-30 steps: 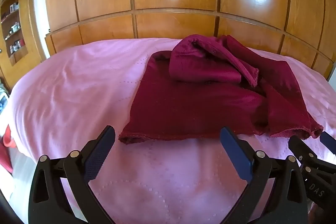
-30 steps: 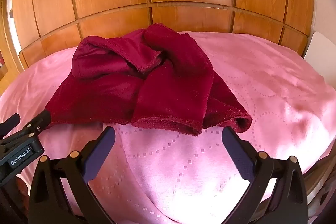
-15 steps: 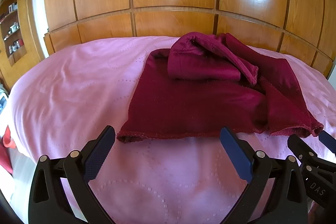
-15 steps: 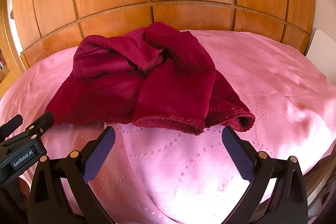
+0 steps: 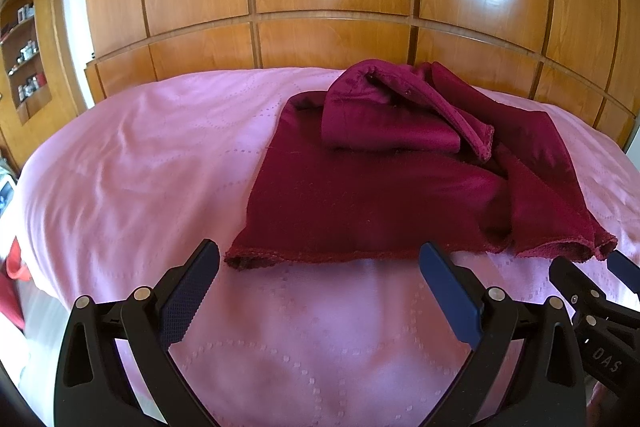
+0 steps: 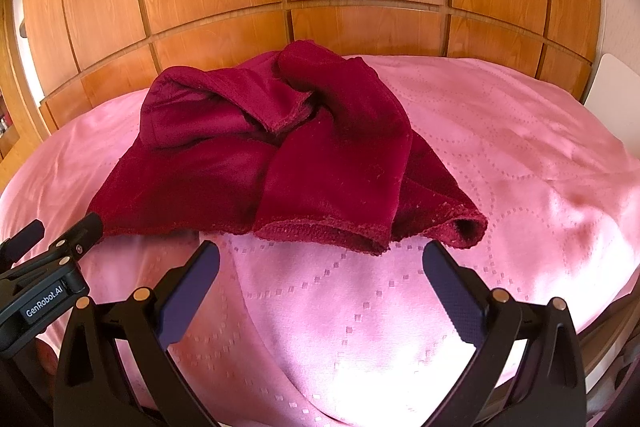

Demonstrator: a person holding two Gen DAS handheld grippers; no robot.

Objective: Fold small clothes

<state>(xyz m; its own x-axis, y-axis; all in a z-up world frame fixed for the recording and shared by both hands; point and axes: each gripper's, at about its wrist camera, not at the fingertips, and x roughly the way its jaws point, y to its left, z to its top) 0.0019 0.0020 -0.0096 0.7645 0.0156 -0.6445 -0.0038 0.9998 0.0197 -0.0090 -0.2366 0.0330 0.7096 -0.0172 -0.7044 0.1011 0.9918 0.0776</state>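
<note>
We hold both claws spread wide, empty, near a rumpled garment [image 5: 360, 195].

Our left gripper [image 5: 318, 265] alone sees far-left shelves [image 5: 26, 47]; our right gripper [image 6: 320, 263] sees the bedspread [image 6: 520, 155] right.

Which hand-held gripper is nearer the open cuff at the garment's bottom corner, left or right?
Right. The right hand-held gripper sits open just short of the hem, the cuff just ahead of its right finger. The left hand-held gripper faces the hem's opposite end.

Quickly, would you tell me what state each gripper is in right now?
Left gripper: open, holding nothing, just short of the dark red garment.
Right gripper: open, holding nothing, just short of the garment's hem.
</note>
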